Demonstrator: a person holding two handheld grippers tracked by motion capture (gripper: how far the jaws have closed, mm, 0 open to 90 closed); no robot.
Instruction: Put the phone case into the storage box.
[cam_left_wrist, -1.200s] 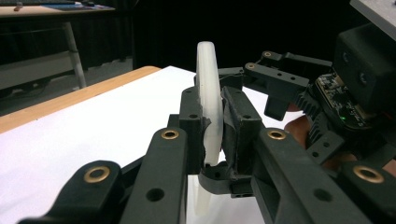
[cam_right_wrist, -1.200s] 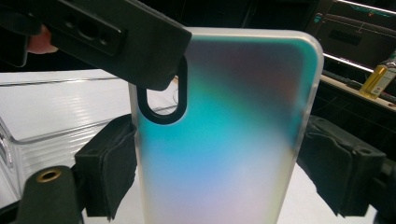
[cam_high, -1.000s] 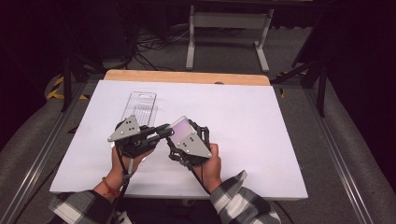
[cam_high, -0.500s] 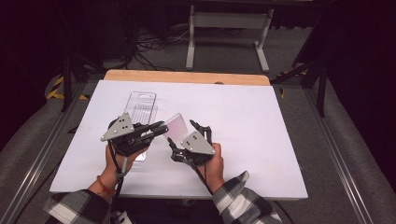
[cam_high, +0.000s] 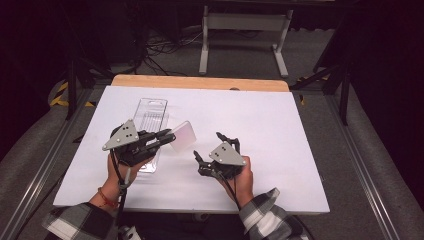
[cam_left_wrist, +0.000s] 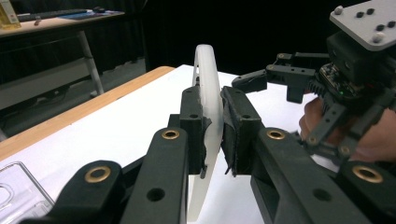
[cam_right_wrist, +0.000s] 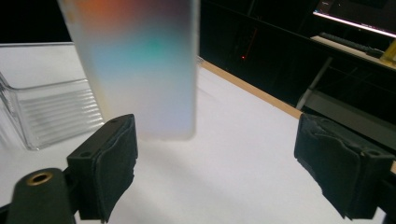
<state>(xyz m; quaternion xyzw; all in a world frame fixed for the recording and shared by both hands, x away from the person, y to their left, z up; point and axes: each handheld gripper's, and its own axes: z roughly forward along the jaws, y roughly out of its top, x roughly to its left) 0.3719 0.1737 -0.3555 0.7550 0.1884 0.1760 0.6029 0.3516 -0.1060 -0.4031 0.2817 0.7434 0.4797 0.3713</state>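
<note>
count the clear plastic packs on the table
1: the clear plastic pack lies on the white table at the left, partly under the left gripper, which holds a frosted card. No others visible.

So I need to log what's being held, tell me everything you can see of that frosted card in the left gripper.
The frosted card is a thin, flat, translucent rectangle with rounded corners, plastic by its look, milky white with faint pink, orange and teal tints. The left gripper is shut on its lower part, one pad on each face, and holds it off the white table, edge-on in the left gripper view. Nothing else touches it. The right gripper is open, apart from it. A clear plastic tray lies behind.
</note>
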